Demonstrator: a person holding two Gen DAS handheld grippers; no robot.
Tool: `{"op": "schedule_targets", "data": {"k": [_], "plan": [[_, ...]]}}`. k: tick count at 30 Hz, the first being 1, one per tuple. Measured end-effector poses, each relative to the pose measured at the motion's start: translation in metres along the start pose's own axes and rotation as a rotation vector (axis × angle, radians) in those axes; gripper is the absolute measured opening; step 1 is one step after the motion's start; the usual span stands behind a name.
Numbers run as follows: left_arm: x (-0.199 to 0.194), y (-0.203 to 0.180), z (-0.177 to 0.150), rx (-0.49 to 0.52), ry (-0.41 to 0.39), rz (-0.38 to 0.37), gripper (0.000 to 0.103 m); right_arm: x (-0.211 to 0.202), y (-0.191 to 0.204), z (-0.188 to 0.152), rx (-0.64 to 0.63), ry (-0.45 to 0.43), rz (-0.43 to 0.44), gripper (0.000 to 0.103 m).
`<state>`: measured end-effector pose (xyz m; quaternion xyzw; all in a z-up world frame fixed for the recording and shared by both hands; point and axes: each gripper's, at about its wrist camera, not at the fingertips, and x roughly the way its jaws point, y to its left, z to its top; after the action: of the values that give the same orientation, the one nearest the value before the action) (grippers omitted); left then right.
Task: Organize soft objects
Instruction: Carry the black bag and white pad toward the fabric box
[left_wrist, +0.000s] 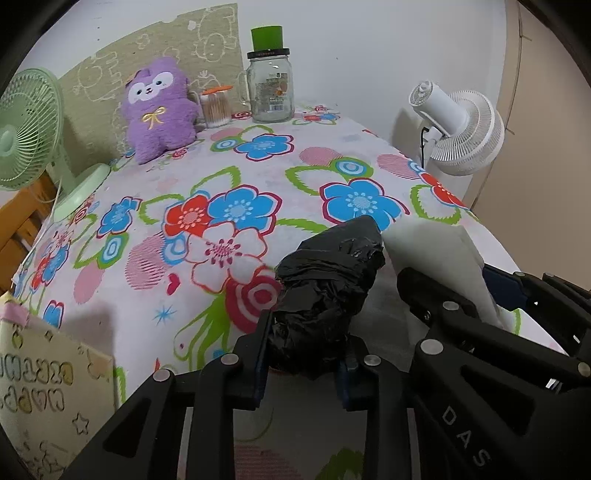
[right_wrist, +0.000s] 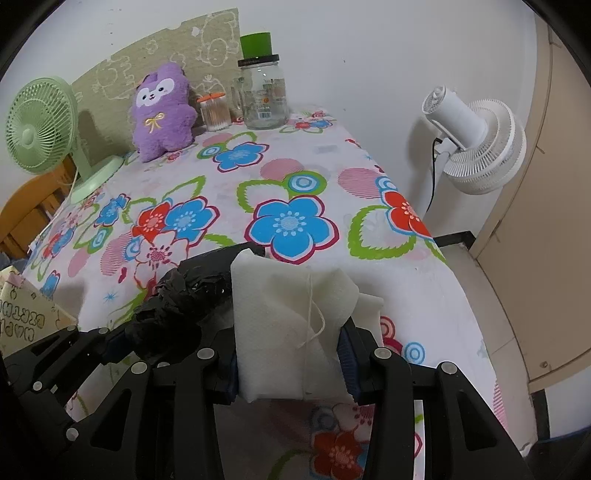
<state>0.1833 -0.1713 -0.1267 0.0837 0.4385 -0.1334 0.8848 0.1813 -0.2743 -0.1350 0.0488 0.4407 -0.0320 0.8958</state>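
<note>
While both my hands are loaded, I carry the two soft things side by side above the near part of the table (left_wrist: 266, 173): the left gripper (left_wrist: 301, 347) is clenched on a crumpled black plastic bundle (left_wrist: 328, 280), and the right gripper (right_wrist: 288, 354) is clamped on a white foam pad (right_wrist: 291, 314). I grip each low on its body so the bulk sticks out ahead of the fingers, which I judge keeps them squashed firmly and easy to set down somewhere together. They hang close, the black bundle just left of the white pad, possibly touching at the edge, though I cannot be sure.

My left camera shows the wrinkled, glossy folds of the black plastic and only a slanted flank of the white pad beside the other tool. My right camera gives the pad's face: a thin thread or string (right_wrist: 314, 317) dangling across it, and a second white layer poking out behind on the right. It also shows the table's right edge dropping to the floor.

At the far end sit a purple plush toy (left_wrist: 159, 110), a glass jar (left_wrist: 269, 92) and a green fan (left_wrist: 26, 129).
</note>
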Motion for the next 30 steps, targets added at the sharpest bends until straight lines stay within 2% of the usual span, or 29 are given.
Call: {"op": "schedule_targets", "data": {"k": [6,30], "plan": [[-0.014,0.002,-0.009,-0.003,-0.012,0.022,0.028,-0.014,0.006,-0.007,-0.009,-0.015,-0.003,0.045],[-0.074,0.017,-0.043,-0.053,-0.082,0.018,0.028,-0.076,0.034,-0.034,-0.048,-0.093,0.019,0.045]]}}
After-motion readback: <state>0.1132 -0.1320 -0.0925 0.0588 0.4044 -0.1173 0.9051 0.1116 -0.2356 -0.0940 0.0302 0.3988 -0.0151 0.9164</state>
